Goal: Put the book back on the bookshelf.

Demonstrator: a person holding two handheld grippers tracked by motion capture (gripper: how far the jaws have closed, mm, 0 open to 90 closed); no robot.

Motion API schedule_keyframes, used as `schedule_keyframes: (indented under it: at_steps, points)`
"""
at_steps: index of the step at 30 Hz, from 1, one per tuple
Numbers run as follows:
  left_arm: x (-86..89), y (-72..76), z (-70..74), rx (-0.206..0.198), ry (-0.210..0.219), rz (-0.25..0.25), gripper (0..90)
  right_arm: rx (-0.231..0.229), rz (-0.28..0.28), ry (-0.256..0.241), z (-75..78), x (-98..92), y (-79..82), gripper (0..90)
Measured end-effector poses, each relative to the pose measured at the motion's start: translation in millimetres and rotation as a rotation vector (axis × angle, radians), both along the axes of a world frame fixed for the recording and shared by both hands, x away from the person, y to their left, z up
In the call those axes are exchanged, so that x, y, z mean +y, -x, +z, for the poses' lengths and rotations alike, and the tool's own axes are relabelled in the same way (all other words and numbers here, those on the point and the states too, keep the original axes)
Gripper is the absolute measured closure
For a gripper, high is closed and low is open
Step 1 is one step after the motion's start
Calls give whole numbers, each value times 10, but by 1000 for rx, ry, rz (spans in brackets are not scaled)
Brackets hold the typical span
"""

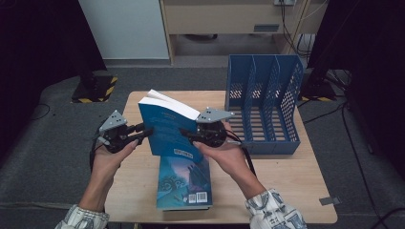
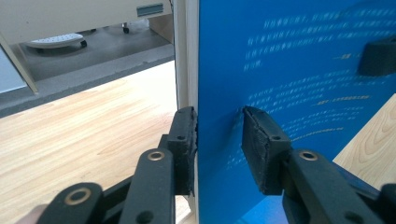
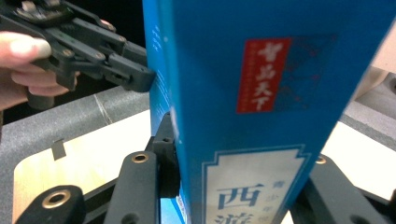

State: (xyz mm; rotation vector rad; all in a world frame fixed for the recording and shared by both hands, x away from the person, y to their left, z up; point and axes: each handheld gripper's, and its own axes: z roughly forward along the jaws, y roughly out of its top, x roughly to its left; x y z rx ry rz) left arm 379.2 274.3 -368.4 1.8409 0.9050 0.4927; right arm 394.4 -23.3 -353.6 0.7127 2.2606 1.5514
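A blue book (image 1: 167, 129) is held tilted above the wooden table (image 1: 286, 191), white page edge up. My left gripper (image 1: 145, 132) grips its left edge and my right gripper (image 1: 186, 135) its right side. In the left gripper view the jaws (image 2: 218, 135) pinch the book (image 2: 289, 70), one pad on the page side and one on the printed cover. In the right gripper view the spine (image 3: 261, 46), with a red label, fills the space between the jaws of that gripper (image 3: 243, 154). A second blue book (image 1: 184, 183) lies flat on the table below.
A blue slotted file rack (image 1: 265, 105) stands at the table's back right, close to my right hand. A cabinet and a dark floor with cables lie beyond the table. Bare wood shows to the left and front right.
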Motion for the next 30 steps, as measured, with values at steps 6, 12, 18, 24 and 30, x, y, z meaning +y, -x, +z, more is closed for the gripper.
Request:
schedule_keyframes:
  at_steps: [6,12,18,24,30]
  points:
    - [-19,-1,-108,10,16,3,584,-7,8,-15,-12,3,25,561]
    - [-21,10,-136,10,21,6,578,-28,25,-38,23,59,47,423]
    - [-29,14,-164,9,21,8,574,-29,52,-78,50,36,2,462]
    - [-33,9,-189,9,24,10,572,-51,79,-109,128,20,-39,461]
    - [-44,14,-212,7,22,12,567,-63,100,-125,177,21,-109,496]
